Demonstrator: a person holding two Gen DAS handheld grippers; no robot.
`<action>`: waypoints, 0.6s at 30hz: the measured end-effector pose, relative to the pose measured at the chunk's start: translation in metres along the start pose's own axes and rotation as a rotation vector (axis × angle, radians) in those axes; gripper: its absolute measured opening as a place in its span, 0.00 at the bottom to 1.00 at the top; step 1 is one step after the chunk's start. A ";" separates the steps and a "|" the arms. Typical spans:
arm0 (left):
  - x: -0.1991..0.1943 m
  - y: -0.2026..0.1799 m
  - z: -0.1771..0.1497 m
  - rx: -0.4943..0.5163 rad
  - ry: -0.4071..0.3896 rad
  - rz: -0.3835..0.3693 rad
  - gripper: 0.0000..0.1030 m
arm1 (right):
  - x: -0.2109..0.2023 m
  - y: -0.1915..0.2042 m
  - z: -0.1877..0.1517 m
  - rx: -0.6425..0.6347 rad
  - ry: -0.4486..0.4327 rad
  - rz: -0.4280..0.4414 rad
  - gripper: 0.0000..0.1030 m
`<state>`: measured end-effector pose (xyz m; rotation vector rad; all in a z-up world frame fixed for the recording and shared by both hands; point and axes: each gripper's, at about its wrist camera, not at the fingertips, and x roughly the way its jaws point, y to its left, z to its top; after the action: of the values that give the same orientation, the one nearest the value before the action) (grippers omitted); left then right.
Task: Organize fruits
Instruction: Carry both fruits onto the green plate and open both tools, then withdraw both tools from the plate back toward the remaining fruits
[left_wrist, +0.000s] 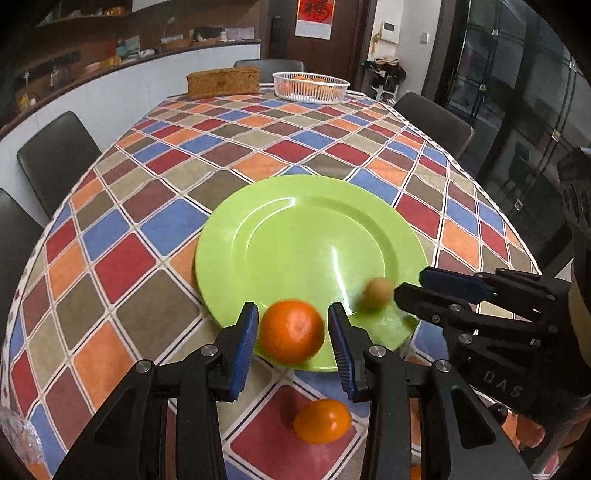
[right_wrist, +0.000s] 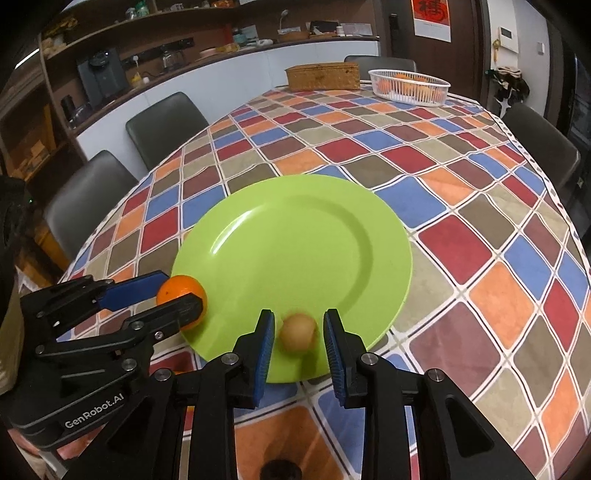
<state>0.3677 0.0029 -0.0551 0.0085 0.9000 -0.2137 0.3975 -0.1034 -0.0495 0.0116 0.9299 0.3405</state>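
The left hand-held gripper (left_wrist: 292, 341) had its pads standing clear of the orange (left_wrist: 291, 331) on either side, at the near rim of the green plate (left_wrist: 310, 236). The right hand-held gripper (right_wrist: 298, 341) likewise stood apart around a small tan fruit (right_wrist: 297, 332), blurred, on the same rim. A second orange fruit (left_wrist: 322, 421) lay on the checked surface (left_wrist: 155, 192) just short of the plate. Most of the plate was bare. A white basket (left_wrist: 311, 86) sat at the far edge.

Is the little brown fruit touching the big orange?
Apart. The left wrist view shows bare green plate between the orange and the brown fruit.
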 end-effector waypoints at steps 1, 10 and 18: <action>-0.004 0.000 0.000 -0.004 -0.007 0.001 0.39 | -0.001 0.000 0.000 -0.001 -0.001 -0.002 0.29; -0.047 -0.012 -0.021 0.008 -0.073 0.035 0.46 | -0.049 0.004 -0.019 -0.009 -0.085 -0.006 0.32; -0.096 -0.034 -0.044 0.026 -0.156 0.037 0.53 | -0.095 0.013 -0.047 -0.016 -0.152 0.006 0.35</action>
<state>0.2691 -0.0086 -0.0047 0.0323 0.7413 -0.1890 0.3047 -0.1252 -0.0010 0.0249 0.7768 0.3478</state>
